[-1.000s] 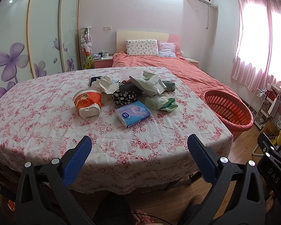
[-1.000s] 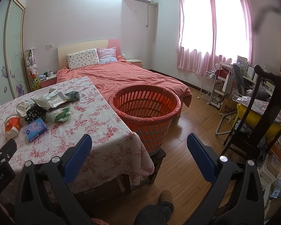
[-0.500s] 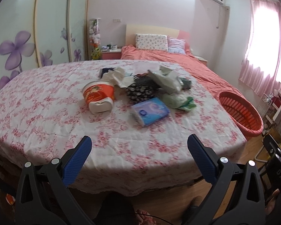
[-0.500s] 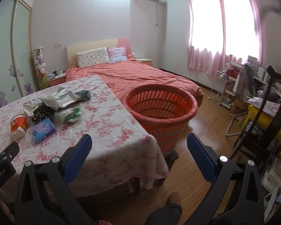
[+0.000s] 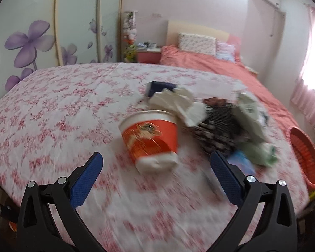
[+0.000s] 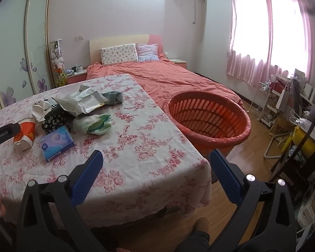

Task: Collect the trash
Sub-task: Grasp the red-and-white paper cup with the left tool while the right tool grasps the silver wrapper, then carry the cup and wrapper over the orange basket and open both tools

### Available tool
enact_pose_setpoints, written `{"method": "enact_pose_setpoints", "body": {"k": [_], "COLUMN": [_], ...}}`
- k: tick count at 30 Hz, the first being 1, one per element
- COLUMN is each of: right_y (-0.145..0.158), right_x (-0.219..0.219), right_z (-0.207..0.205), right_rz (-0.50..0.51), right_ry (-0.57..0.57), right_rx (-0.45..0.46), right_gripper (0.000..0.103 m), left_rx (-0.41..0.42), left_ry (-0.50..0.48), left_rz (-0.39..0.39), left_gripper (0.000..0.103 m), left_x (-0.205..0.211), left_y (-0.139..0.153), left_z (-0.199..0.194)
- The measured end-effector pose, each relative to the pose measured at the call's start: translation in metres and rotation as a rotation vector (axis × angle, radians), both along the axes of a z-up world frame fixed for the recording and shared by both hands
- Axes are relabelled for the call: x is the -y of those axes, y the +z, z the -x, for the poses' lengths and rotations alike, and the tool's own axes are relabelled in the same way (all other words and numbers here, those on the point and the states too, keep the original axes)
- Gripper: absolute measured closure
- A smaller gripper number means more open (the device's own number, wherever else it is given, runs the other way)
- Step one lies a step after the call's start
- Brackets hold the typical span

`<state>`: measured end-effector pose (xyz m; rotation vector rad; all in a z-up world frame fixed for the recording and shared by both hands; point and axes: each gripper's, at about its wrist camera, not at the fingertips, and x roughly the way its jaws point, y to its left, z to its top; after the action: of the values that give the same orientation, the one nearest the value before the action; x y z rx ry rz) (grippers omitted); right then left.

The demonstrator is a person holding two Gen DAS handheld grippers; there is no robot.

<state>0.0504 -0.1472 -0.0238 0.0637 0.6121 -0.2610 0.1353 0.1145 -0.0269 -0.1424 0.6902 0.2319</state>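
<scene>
Fingers of my left gripper (image 5: 156, 161) stand wide apart and hold nothing, just above the flowered tablecloth (image 5: 52, 109). Straight ahead of them, between the two blue pads and a little beyond their tips, lies the orange paper cup (image 5: 150, 137). It is on its side, with the white rim away from me and the crumpled white end toward me, so its long axis points almost along my reach, a bit tilted to the left. This view is blurred, so I think the cup is not yet touched, but I cannot be sure.

Behind the cup are the white crumpled tissue (image 5: 178, 103) and the dark patterned bag (image 5: 218, 126), touching one another in a heap.

My right gripper (image 6: 156, 161) is also open and empty, near the table edge, well apart from the cup (image 6: 24, 134). The orange basket (image 6: 210, 117) stands beside the table on that side. So I judge the left hand is the nearer one for the cup.
</scene>
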Motion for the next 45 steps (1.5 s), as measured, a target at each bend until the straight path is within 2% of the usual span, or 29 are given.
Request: {"method": "enact_pose_setpoints", "body": {"k": [2, 6, 14, 18, 20, 25, 31, 39, 45], "right_y": [-0.001, -0.004, -0.011, -0.014, -0.015, -0.013, -0.003, 0.009, 0.018], "right_x": [-0.002, -0.004, -0.011, -0.013, -0.014, -0.017, -0.03, -0.067, -0.089], "right_z": [-0.009, -0.025, -0.05, -0.057, -0.061, -0.071, -0.094, -0.145, -0.184], "right_rz": [0.0, -0.007, -0.018, -0.017, -0.018, -0.021, -0.062, -0.175, -0.205], "right_ry": [0.004, 0.012, 0.031, 0.037, 0.039, 0.047, 0.109, 0.207, 0.211], "right_rx": [-0.004, -0.012, -0.034, -0.043, -0.046, -0.041, -0.029, -0.053, -0.076], "right_gripper": [0.004, 0.004, 0.004, 0.004, 0.004, 0.004, 0.004, 0.012, 0.012], "left_rx": [-0.036, -0.095, -0.14, -0.155, -0.155, -0.146, -0.131, -0.099, -0.085], "left_ry": [0.022, 0.037, 0.017, 0.008, 0.001, -0.008, -0.007, -0.012, -0.022], "left_rz": [-0.002, 0.053, 0.111, 0.14, 0.153, 0.161, 0.175, 0.153, 0.155], "left_gripper": [0.002, 0.002, 0.003, 0.017, 0.024, 0.024, 0.025, 0.025, 0.025], "left_x": [-0.007, -0.02, -0.024, -0.028, -0.029, -0.033, -0.039, -0.045, -0.047], "left_y": [-0.008, -0.021, -0.028, -0.031, -0.033, -0.033, -0.03, -0.022, -0.017], "left_z": [-0.013, -0.026, -0.048, -0.054, -0.055, -0.054, -0.048, -0.035, -0.03]}}
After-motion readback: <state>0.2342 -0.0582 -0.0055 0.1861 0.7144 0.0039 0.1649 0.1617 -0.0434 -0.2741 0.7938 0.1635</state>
